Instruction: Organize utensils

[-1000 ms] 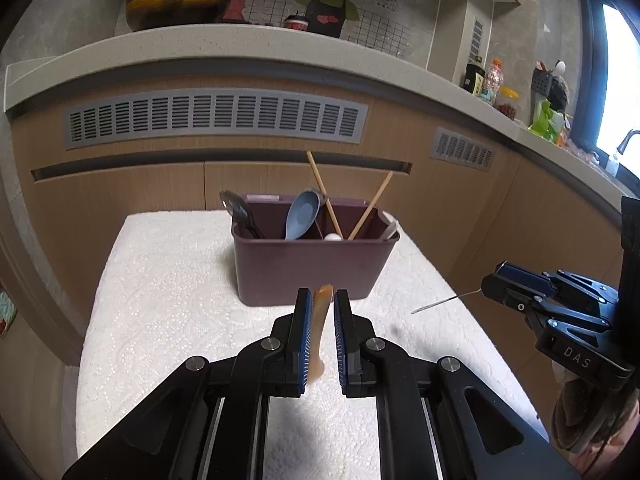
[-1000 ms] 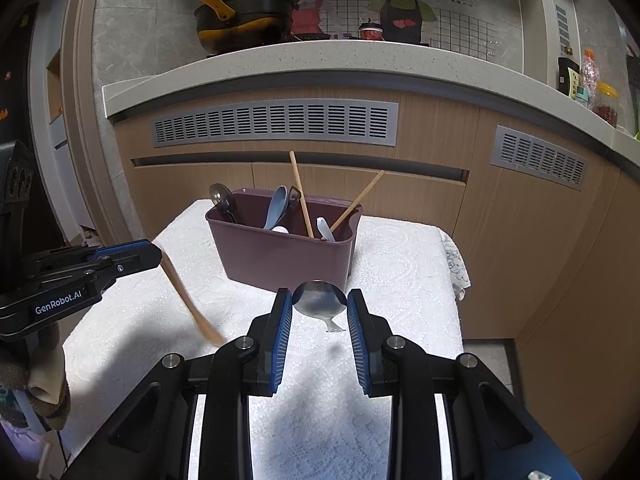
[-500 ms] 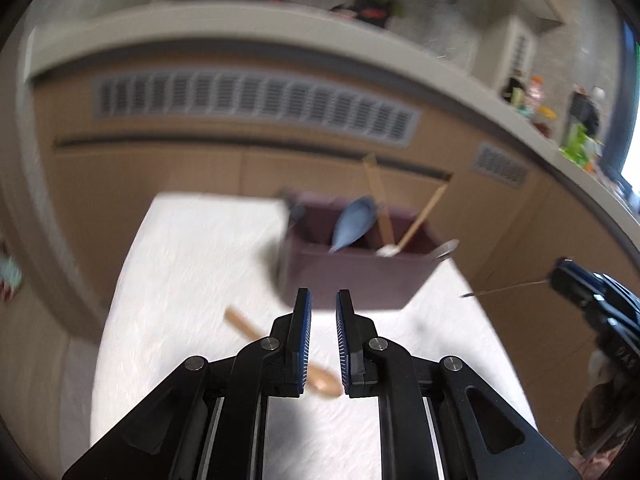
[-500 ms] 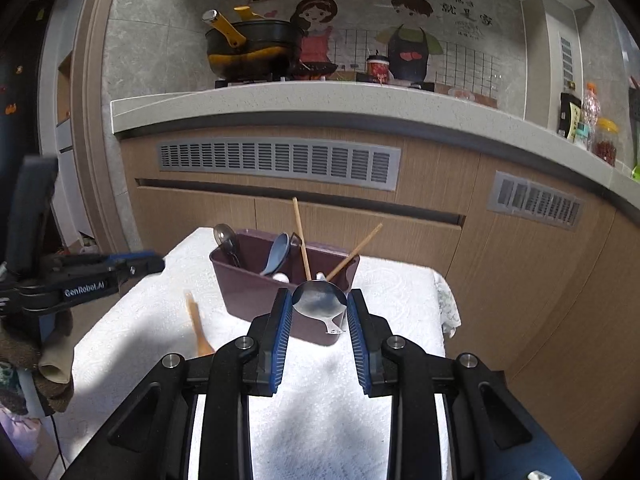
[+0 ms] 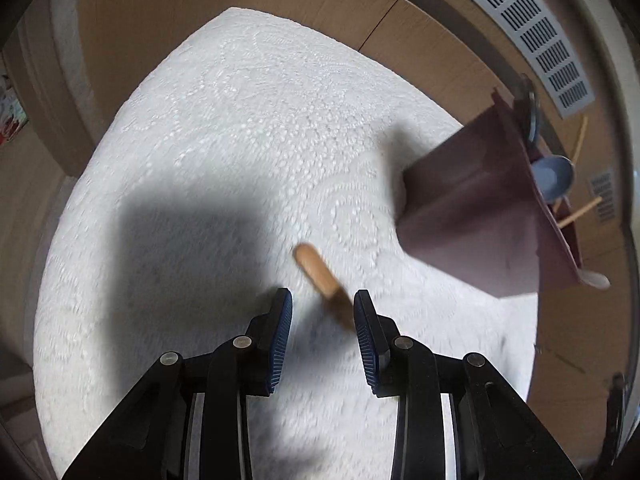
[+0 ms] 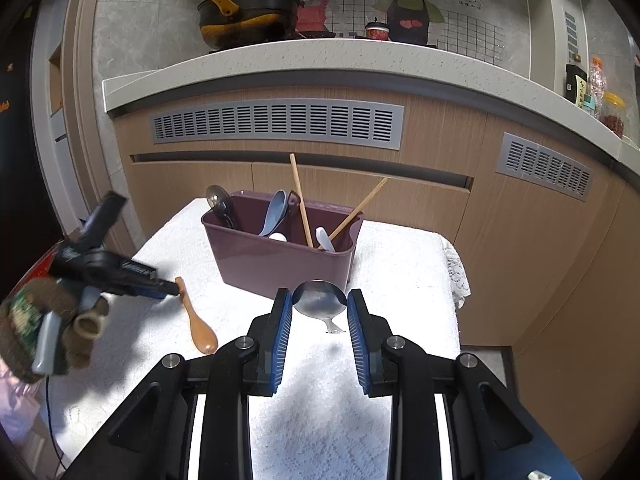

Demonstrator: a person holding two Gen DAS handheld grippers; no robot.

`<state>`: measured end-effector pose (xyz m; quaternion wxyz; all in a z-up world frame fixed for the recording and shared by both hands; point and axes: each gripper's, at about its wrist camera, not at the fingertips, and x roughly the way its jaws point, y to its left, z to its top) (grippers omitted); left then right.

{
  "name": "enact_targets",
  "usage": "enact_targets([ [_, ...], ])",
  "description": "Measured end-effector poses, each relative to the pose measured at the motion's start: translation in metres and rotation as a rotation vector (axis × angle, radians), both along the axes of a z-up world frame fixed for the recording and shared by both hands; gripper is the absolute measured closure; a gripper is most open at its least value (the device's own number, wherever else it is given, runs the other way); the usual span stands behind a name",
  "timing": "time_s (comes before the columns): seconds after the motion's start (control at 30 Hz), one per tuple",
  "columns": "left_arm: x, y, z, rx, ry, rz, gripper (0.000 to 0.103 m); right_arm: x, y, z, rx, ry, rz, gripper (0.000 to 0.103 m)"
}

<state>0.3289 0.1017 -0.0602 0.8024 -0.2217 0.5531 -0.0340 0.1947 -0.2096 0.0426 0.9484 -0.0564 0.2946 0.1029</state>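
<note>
The left gripper (image 5: 322, 310) points steeply down over the towel-covered tabletop (image 5: 240, 128), its fingers parting around the handle of the wooden spoon (image 6: 196, 320). The handle sits between them, close against the finger nearer the bin, and whether a pad touches it is blurred. The spoon lies on the towel toward the tabletop's left edge, in front of the purple utensil bin (image 6: 280, 258), bowl end toward the near edge.

The step appears to be gripping this spoon to carry it to the bin. To do it well, centre the handle between the fingers before closing, take it mid-handle so it does not swing, then lift clear of the towel and tip it bowl-up into the bin.

The right gripper (image 6: 319, 308) hovers narrow over the near middle, pinching the bowl of a metal spoon (image 6: 319, 300).

Count: one bin; two chopsticks, one blue spoon, one dark round-headed utensil and two white utensils inside; one wooden spoon; one metal spoon.
</note>
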Motion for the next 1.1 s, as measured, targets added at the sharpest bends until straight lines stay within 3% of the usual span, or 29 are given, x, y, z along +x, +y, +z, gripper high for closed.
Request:
enact_targets([
  [0.13, 0.018, -0.030, 0.005, 0.094, -0.006, -0.037, 0.049, 0.001, 0.001, -0.004, -0.003, 0.009, 0.000, 0.077],
  [0.27, 0.010, -0.073, 0.003, 0.350, -0.085, -0.139, 0.048, 0.002, 0.001, -0.007, -0.004, 0.012, -0.005, 0.077],
  [0.33, -0.003, -0.084, 0.001, 0.421, -0.155, -0.178, 0.053, 0.001, 0.000, -0.007, 0.003, 0.013, -0.008, 0.077],
  [0.43, -0.023, -0.086, 0.003, 0.397, -0.219, -0.201, 0.087, 0.001, -0.003, -0.007, 0.016, 0.013, -0.008, 0.077],
  [0.47, -0.032, -0.085, 0.004, 0.354, -0.232, -0.209, 0.092, 0.001, -0.003, -0.008, 0.017, 0.013, -0.008, 0.077],
  [0.73, -0.115, -0.083, 0.034, 0.274, -0.411, -0.258, 0.092, -0.003, -0.007, -0.002, 0.038, 0.017, 0.011, 0.077],
  [0.87, -0.130, -0.080, 0.062, 0.232, -0.487, -0.238, 0.092, -0.002, -0.007, 0.000, 0.066, 0.031, 0.022, 0.077],
  [1.03, -0.135, -0.076, 0.129, 0.169, -0.670, -0.204, 0.092, -0.008, -0.006, 0.022, 0.104, -0.016, 0.039, 0.077],
  [1.1, -0.124, -0.077, 0.163, 0.163, -0.756, -0.207, 0.092, -0.009, -0.005, 0.049, 0.116, -0.073, 0.054, 0.077],
])
